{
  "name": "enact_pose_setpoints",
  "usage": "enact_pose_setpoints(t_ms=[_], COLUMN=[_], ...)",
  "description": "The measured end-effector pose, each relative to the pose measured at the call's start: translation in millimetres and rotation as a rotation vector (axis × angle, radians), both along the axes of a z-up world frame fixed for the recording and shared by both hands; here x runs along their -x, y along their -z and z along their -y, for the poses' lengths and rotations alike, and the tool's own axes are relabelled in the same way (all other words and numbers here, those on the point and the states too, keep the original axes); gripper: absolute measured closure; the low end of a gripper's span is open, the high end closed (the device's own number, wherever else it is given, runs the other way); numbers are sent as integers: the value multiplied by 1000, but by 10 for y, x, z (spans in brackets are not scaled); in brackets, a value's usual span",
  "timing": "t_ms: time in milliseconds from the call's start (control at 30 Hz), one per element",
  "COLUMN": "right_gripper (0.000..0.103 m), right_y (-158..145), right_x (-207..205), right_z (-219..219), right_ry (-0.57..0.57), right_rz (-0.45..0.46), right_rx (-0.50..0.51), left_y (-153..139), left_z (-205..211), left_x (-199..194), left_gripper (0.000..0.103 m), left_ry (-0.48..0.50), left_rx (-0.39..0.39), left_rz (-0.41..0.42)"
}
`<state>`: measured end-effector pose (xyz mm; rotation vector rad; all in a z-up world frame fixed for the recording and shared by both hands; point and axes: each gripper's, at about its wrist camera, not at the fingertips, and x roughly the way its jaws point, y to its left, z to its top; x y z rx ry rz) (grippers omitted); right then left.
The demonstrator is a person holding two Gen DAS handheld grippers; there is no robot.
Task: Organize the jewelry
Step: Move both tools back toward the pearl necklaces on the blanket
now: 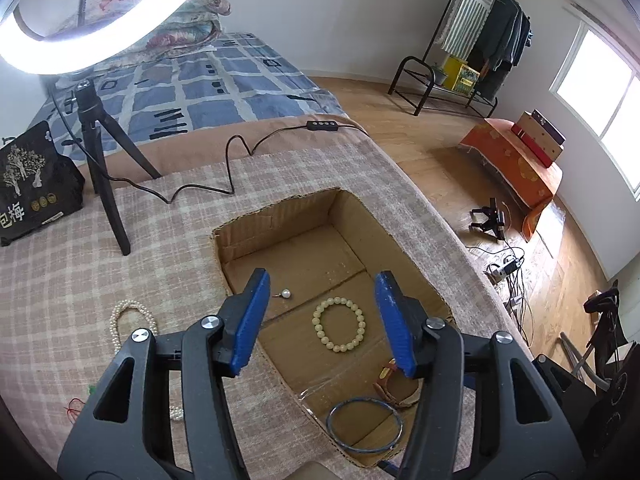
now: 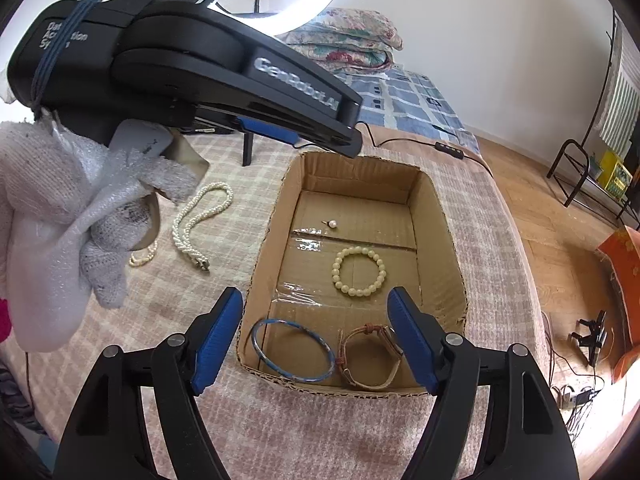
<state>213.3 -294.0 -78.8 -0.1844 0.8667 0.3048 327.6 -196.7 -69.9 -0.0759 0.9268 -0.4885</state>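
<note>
The left gripper (image 1: 320, 316) and the right gripper (image 2: 316, 336) both hung over the open brown cardboard box (image 2: 448, 216), blue pads spread wide, pinching nothing. Inside the box lay a cream beaded bracelet (image 2: 359, 271) near the middle, a small pearl earring (image 2: 332, 223) toward the far wall with its post pointing left, a thin blue bangle (image 2: 293, 350) at the near left corner, and a brown leather strap bracelet (image 2: 370, 356) beside it at the near wall. Only the right wrist view showed the white-gloved hand (image 2: 60, 232) holding the left gripper, and the full white pearl necklace (image 2: 200, 220) on the checked beige cloth (image 2: 320, 420), its long axis running away from the near edge. The left wrist view caught just part of that necklace.
</note>
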Motion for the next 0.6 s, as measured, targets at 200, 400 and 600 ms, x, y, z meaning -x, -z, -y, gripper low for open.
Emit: enact_pose_setpoints(t_ms=[200,400,600], right_gripper=[23,23,23], right_y=[-49,-78,-118], right_x=[1,-21,-39], right_z=[-55,-153,-315], right_ry=[3,-2,-31], right_rz=[17,30,71], right_rx=[-8,-24,-36], left_y=[-131,-238,-283], left_z=[-429,-1024,-1665], left_x=[50,128,285], left_gripper=[46,46,46], left_ry=[-44,-109,-182], left_rx=[-6,-4,-17], left_rz=[22,40,52])
